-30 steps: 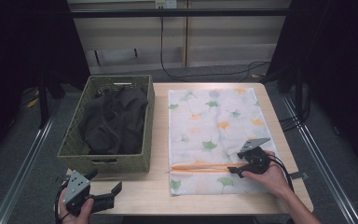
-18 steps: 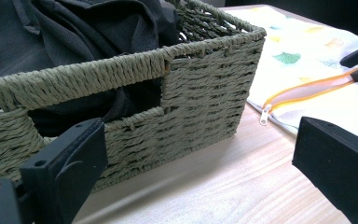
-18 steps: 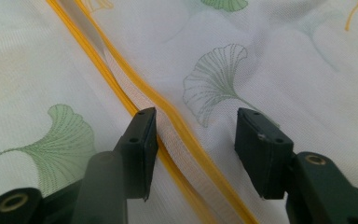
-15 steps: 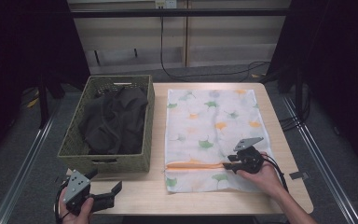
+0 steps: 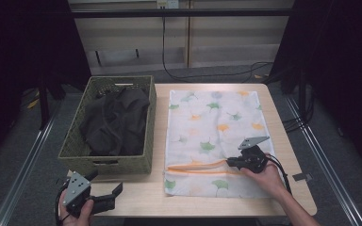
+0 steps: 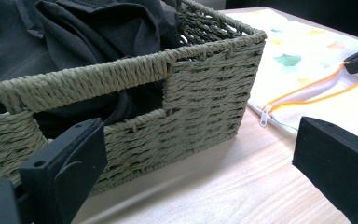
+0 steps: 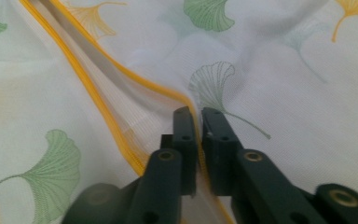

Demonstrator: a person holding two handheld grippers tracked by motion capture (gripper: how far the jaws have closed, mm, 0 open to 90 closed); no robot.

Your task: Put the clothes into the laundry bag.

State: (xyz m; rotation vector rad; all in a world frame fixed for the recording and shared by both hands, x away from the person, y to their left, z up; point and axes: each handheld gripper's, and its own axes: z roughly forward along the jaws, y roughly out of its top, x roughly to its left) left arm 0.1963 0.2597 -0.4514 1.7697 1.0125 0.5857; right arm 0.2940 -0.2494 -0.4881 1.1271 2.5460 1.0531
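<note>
A white mesh bag (image 5: 217,117) printed with green and orange leaves lies flat on the table's right half. Its orange zipper (image 5: 195,167) runs across near the front and stands partly unzipped. My right gripper (image 5: 229,163) rests on the bag at the zipper's right end. Its jaws have just been closing and now pinch one orange zipper edge (image 7: 88,88) between the fingertips (image 7: 184,122). My left gripper (image 5: 106,182) hovers open at the table's front left corner, just in front of the basket (image 6: 191,88), with nothing between its jaws.
A green woven basket (image 5: 106,162) holding dark clothes (image 5: 115,120) stands on the table's left half, close beside the bag. The zipper pull (image 6: 263,116) lies at the bag's left end. Cables run over the floor behind the table.
My right gripper's jaws have gone from wide open to shut on the zipper edge, with the hand shifting slightly left. The left gripper has stayed put.
</note>
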